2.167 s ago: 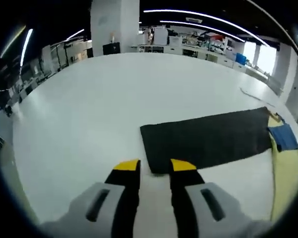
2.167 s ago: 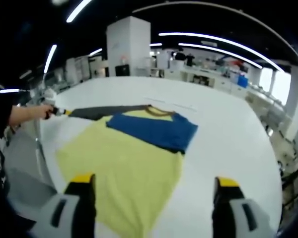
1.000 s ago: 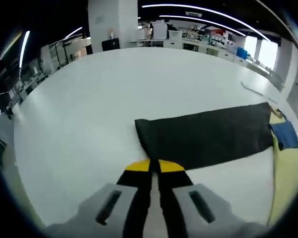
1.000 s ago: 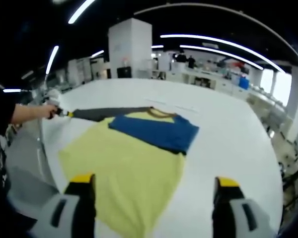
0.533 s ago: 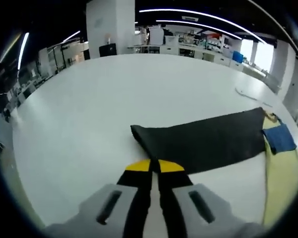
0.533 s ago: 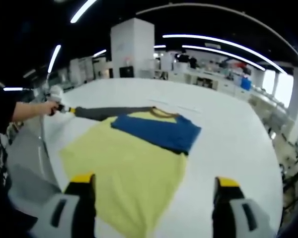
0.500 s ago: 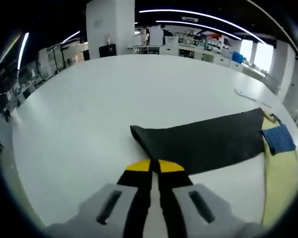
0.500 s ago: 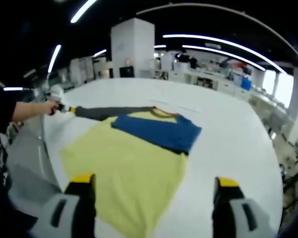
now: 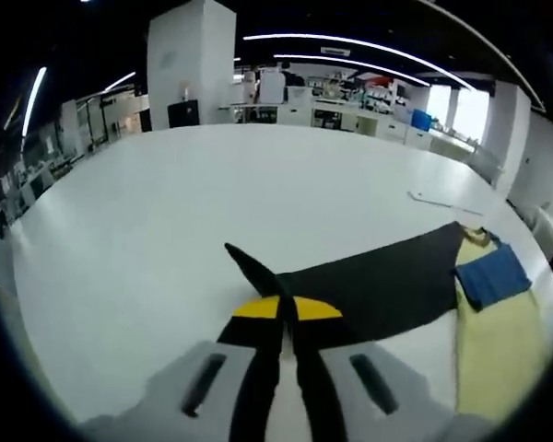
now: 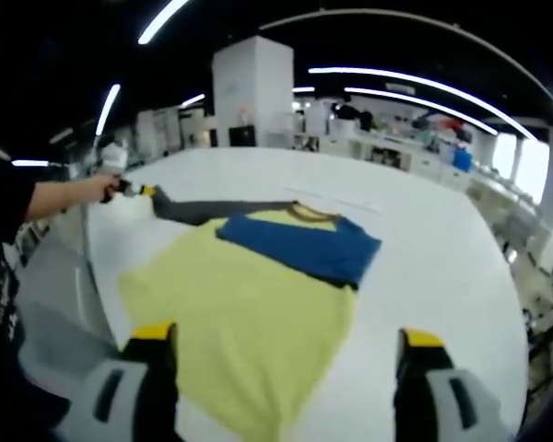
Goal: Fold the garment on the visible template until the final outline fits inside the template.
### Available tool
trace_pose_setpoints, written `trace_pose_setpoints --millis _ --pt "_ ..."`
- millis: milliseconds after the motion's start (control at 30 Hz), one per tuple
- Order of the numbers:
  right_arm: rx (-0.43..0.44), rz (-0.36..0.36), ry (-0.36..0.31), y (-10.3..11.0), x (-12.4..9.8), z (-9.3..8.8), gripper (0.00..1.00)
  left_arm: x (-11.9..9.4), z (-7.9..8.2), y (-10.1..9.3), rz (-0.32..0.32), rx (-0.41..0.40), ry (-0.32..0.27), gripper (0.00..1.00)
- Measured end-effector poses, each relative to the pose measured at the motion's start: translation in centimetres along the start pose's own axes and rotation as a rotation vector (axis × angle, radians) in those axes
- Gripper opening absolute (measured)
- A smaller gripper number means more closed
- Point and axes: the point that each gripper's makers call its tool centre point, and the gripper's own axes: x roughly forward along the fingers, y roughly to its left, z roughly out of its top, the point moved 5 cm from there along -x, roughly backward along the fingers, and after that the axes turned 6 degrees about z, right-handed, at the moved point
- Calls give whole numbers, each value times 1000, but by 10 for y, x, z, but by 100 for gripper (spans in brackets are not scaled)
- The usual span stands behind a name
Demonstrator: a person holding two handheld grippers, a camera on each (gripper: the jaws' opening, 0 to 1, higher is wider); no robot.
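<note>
Fold partly done: blue sleeve (image 10: 300,244) already lies across the yellow shirt (image 10: 240,318) on the white surface (image 10: 442,258); left tool (image 9: 287,308) clenched on the black sleeve (image 9: 378,285) tip, lifted, fold pending; right tool (image 10: 281,345) released, hovering.

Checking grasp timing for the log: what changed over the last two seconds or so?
The left hand-held gripper closed on the end of the dark grey long sleeve and lifted it off the white table, the cuff now peaking upward. The right hand-held gripper stayed open above the yellow shirt body; the folded blue sleeve is unchanged.
</note>
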Motion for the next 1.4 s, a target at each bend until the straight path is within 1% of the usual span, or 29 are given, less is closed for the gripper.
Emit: trace_pose_setpoints --millis 67,100,167,200,300,367,433,467,533,600,800,967,1100,1300,1400 --pt "1 1 1 2 0 -1 99 -1 5 -9 -18 -14 -11 0" --pt "2 4 2 2 0 -1 99 -3 7 -16 -27 -14 -16 0" --pt "5 8 0 4 0 -3 99 -5 9 -23 -40 -14 -23 0" --pt "8 12 -2 5 0 -3 99 2 14 -23 -62 -20 -23 0" --pt "13 22 -12 10 1 -4 99 7 21 -30 -95 -28 -31 0" --pt "15 30 -10 14 2 -6 99 5 24 -39 -114 -25 -36 0" --pt "14 35 -5 16 2 -8 99 1 27 -52 -133 -26 -45 0" --pt "14 36 -4 16 2 -8 99 -5 29 -61 -142 -25 -51 0" --pt "15 39 -4 17 2 -9 99 -3 31 -62 -157 -22 -57 0" --pt "16 42 -5 19 2 -8 99 -1 33 -67 -170 -20 -56 0" --pt "18 46 -14 21 3 -7 99 -4 39 -92 -213 -30 -61 0" --pt "16 53 -7 24 4 -9 99 1 45 -114 -255 -34 -60 0" --pt "18 65 -7 28 6 -11 99 2 48 -132 -283 -19 -60 0" --pt "28 72 -6 34 6 -12 99 -5 54 -162 -329 0 -75 0" --pt "35 70 -4 34 5 -14 99 -7 55 -177 -356 30 -74 0"
